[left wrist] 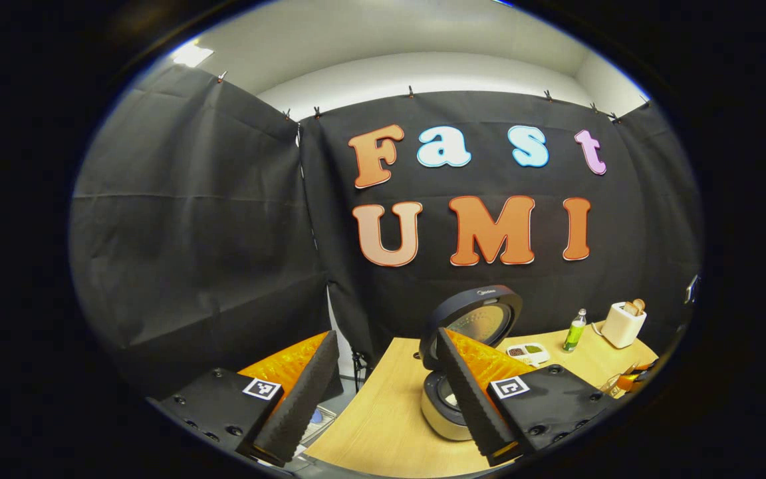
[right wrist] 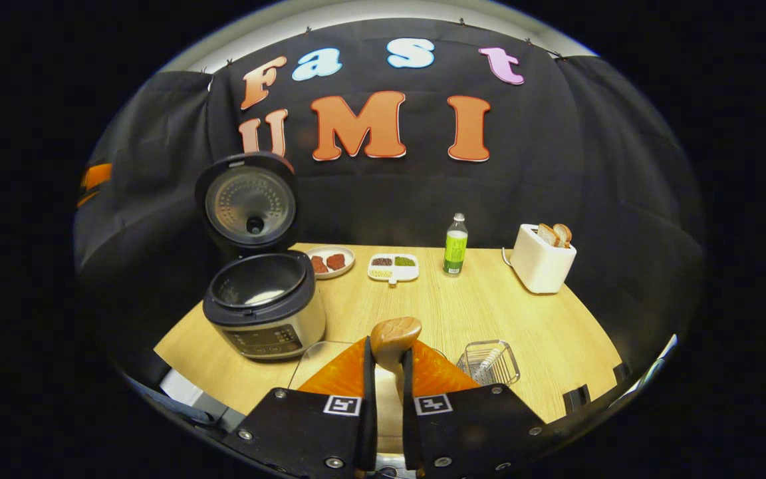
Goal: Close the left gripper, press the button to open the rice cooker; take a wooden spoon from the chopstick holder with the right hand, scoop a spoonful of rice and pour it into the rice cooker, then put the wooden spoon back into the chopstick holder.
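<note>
The rice cooker (right wrist: 260, 293) stood with its lid up at the left end of the table (right wrist: 542, 332), and the right gripper (right wrist: 386, 392), nearer than the cooker and to its right, pinched the wooden spoon (right wrist: 395, 336) between both fingers, bowl up. The chopstick holder (right wrist: 488, 362) sat right of the spoon. The left gripper (left wrist: 383, 399) hung spread wide, holding nothing, above the cooker's left side.

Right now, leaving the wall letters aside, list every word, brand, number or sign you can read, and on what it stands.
None can be read.
Rice cooker lid logo: too small.
Rice cooker front panel: blurred.
Green bottle label: too small.
Right hand-held gripper tags: square code patterns, no words.
</note>
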A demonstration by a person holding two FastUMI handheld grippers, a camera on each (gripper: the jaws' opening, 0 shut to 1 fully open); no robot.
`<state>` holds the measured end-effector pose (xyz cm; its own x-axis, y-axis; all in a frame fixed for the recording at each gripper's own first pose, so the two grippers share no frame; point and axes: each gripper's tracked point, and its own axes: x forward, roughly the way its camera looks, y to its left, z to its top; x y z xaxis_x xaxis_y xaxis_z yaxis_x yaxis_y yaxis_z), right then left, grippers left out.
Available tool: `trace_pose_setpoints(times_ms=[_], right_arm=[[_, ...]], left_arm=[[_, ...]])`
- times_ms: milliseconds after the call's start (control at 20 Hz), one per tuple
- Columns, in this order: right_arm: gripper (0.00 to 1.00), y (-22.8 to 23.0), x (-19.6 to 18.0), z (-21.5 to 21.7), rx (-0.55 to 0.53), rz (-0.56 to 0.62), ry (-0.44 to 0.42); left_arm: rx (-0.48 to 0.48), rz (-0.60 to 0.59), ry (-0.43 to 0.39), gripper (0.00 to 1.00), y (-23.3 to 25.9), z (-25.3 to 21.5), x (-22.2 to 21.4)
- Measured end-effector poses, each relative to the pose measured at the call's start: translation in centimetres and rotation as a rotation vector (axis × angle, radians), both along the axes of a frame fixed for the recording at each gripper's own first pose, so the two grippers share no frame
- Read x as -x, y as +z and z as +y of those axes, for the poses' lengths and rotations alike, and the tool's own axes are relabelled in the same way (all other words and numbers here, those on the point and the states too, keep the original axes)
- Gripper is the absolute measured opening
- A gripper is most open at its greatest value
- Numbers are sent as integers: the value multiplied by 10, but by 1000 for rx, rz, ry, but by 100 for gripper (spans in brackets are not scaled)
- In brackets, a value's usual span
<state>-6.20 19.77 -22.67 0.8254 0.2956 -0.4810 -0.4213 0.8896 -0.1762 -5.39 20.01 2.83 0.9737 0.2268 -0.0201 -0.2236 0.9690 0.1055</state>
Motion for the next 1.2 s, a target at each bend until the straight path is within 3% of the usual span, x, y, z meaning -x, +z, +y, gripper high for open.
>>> trace_pose_setpoints(times_ms=[150, 350, 550, 800, 1200], right_arm=[[15, -19, 7, 0, 38, 25, -13], [15, -33, 14, 9, -31, 74, -48], [15, -48, 24, 32, -291, 225, -52], [14, -59, 5, 2, -634, 360, -242], [14, -56, -1, -22, -943, 453, -359]], left_arm=[[4, 6, 3, 97, -4, 13, -3], [13, 33, -10, 96, -17, 20, -9], [21, 57, -21, 96, -28, 26, -14], [45, 74, -35, 96, -36, 30, -19], [39, 36, -55, 96, -23, 23, -18]])
